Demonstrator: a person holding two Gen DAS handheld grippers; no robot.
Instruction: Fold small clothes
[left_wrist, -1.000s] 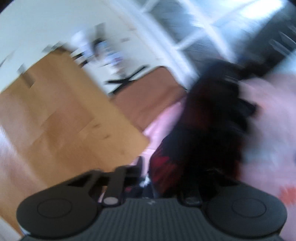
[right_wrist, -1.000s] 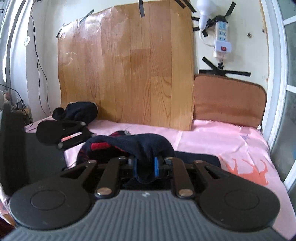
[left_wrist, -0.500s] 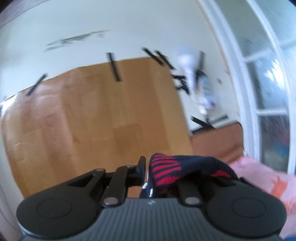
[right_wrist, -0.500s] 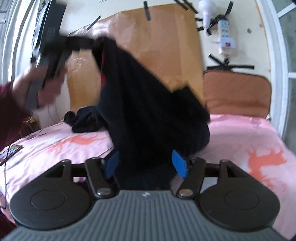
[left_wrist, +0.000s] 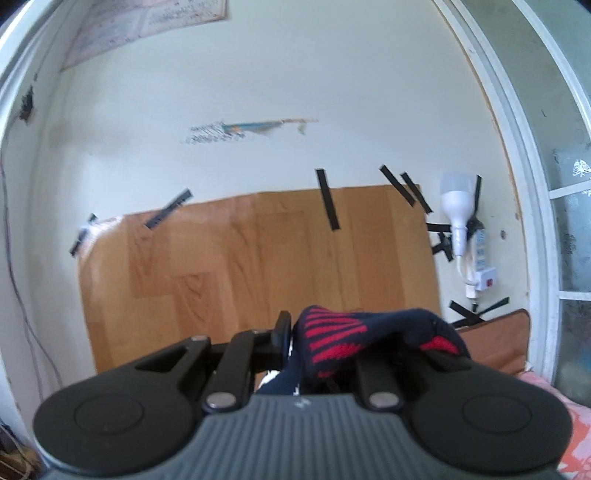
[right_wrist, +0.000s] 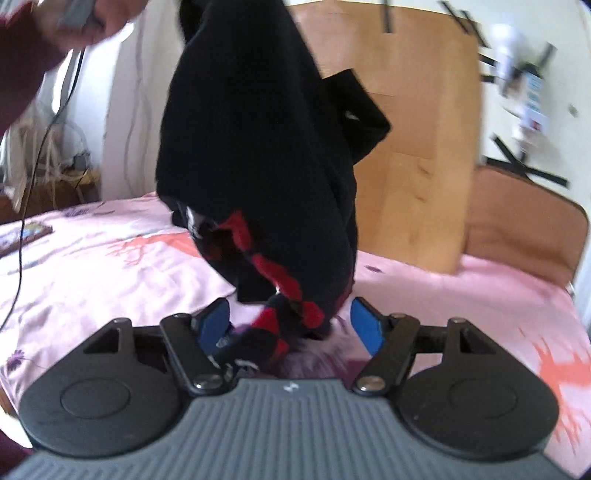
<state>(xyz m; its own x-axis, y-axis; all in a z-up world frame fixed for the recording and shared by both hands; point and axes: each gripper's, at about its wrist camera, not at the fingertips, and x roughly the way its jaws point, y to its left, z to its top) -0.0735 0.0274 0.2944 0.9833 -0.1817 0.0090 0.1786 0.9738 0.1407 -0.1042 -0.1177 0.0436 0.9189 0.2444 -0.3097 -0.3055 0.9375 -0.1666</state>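
A taped wood-grain panel (left_wrist: 258, 258) covered the pale wall (left_wrist: 258, 92). At three o'clock stood a window frame (left_wrist: 535, 221), perhaps a door. Pink bedding (right_wrist: 461, 295) lay below.

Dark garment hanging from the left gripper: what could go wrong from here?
1. The dark garment hangs bunched from the left gripper, so it may land crumpled.
2. Its red-patterned hem dangles between the open jaws of the right gripper; closing now could catch several layers.
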